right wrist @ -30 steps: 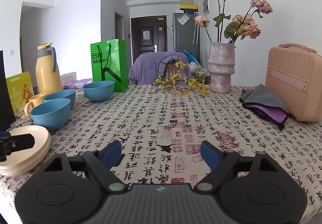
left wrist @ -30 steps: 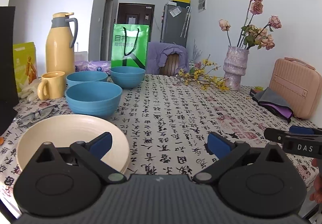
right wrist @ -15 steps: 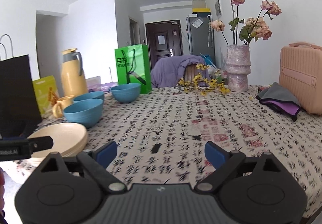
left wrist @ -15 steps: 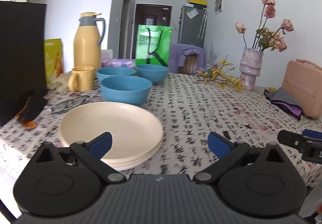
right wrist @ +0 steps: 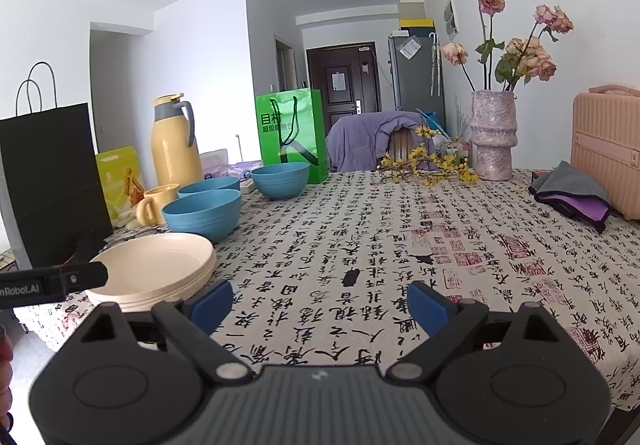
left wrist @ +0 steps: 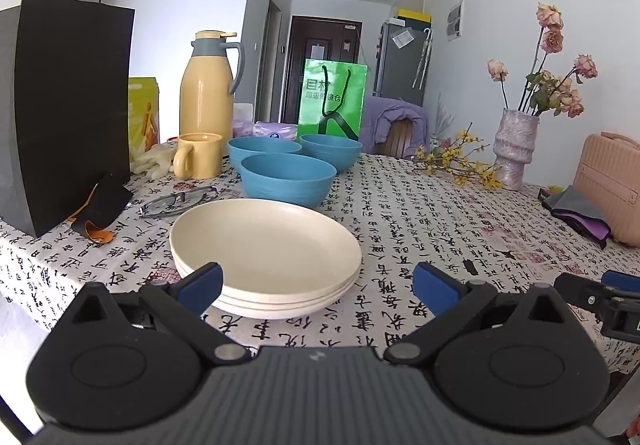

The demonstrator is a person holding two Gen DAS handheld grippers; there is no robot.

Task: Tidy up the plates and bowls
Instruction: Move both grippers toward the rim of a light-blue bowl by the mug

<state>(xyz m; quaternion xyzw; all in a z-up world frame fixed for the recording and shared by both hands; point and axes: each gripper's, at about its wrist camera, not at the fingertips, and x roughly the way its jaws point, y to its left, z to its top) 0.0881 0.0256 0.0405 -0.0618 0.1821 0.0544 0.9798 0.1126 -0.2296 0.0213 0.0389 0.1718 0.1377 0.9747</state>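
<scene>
1. Plates (left wrist: 264, 249) lay in a cream stack of three near the front left edge of the table (left wrist: 440, 213). Three blue bowls (left wrist: 286, 177) sat just behind the stack, unstacked, two of them close together.
2. Left claw (left wrist: 316, 285) stood wide open and held nothing; the near rim of the stack lay between its fingers, with no pad pressing on it.
3. Right claw (right wrist: 320, 299) had just been opening and stood wide, empty, over bare tablecloth beside the stack.
4. Risk: a grip on the rim of the top plate alone could have tilted it, letting it slide off the smooth stack.
5. Risk: the stack sat near the table edge, so a push toward the person could have sent plates over it.
6. Risk: glasses (left wrist: 180, 201) lay just left of the stack; a sideways sweep could have struck them.
7. Risk: the mug (left wrist: 196, 155) and flask (left wrist: 206, 85) stood close behind the bowls, so a reach for the rear bowl could have knocked them.
</scene>
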